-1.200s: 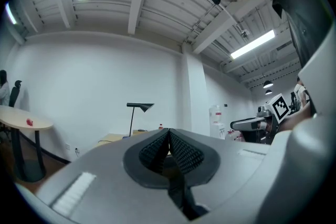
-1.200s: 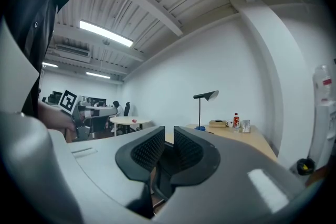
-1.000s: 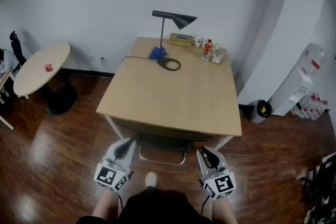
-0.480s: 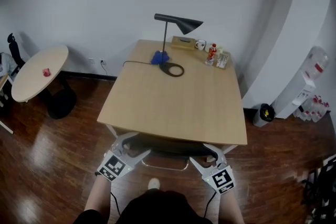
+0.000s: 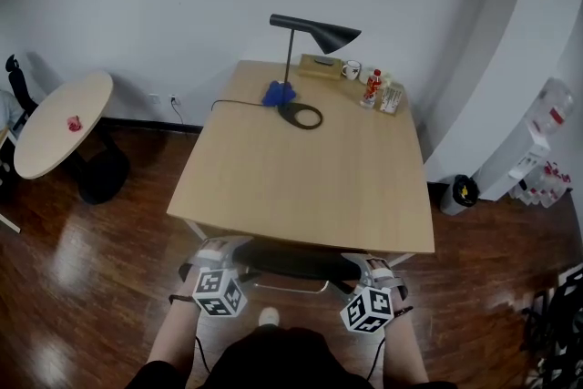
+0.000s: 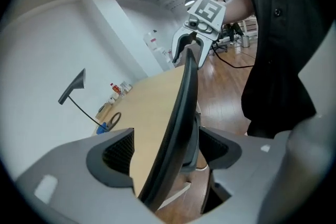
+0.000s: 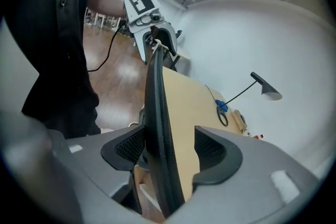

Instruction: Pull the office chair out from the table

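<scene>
The office chair is tucked under the near edge of the wooden table [image 5: 301, 168]; only the dark top of its backrest [image 5: 291, 261] shows in the head view. My left gripper [image 5: 217, 252] sits at the backrest's left end and my right gripper [image 5: 369, 269] at its right end. In the left gripper view the thin mesh backrest [image 6: 181, 107] runs between the jaws of the left gripper [image 6: 165, 149], which are opening, pads not pressing. The right gripper view shows the backrest [image 7: 156, 113] between the opening jaws of the right gripper [image 7: 170, 147], close to one pad.
On the table's far end stand a black desk lamp [image 5: 314, 32], a blue object [image 5: 278, 93], a mug and a bottle. A round side table [image 5: 64, 121] is at the left, a water dispenser [image 5: 533, 137] and black bin [image 5: 460, 191] at the right. My shoe [image 5: 266, 317] is behind the chair.
Both grippers have come down and rolled over, their jaws have opened, and they now straddle the top edge of the chair's backrest. The chair has not moved.
</scene>
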Motion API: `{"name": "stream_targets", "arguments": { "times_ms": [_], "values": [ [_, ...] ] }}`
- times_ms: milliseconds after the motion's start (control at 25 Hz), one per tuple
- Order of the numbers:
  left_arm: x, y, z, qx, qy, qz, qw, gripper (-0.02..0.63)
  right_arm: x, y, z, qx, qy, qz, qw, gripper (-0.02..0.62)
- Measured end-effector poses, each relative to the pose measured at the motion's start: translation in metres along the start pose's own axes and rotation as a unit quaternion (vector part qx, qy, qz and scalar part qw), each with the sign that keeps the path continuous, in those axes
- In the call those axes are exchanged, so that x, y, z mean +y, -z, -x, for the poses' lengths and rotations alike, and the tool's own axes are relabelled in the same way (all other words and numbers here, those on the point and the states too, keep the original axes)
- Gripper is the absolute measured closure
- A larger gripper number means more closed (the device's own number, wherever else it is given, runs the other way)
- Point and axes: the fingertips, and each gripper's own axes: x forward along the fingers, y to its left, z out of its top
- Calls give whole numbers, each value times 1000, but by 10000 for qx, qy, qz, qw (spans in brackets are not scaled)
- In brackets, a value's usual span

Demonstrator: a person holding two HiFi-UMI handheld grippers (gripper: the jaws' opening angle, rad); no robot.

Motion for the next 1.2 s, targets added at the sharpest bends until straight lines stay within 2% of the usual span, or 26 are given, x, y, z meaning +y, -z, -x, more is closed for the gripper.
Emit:
{"name": "stream_targets", "arguments": {
  "times_ms": [200,320,400,480,560,600,640,1000,1200],
  "values": [
    [-7,3,-17,131,389,-353,9985,239,3,10,-16,362,-310,125,9988,292],
    [-5,0,-20,54,431,-487,9979,242,5,10,-19,515,-519,128,9972,307],
    [-5,4,-22,191,465,-627,9968,266,8,13,-20,645,-660,223,9955,325],
    [-11,13,-27,492,544,-977,9925,325,14,20,-23,908,-803,509,9913,383],
    [-15,23,-31,786,593,-1398,9853,416,19,28,-27,1186,-893,801,9857,460],
    [-16,26,-32,867,599,-1542,9824,478,19,30,-28,1262,-916,870,9839,475],
    [-16,27,-32,909,619,-1612,9808,496,20,30,-29,1291,-938,892,9831,480],
    [-20,31,-34,1019,765,-1674,9776,526,23,31,-31,1332,-1064,906,9812,501],
    [-23,33,-35,1091,1062,-1597,9754,535,24,33,-32,1334,-1148,960,9797,517]
  ]
}}
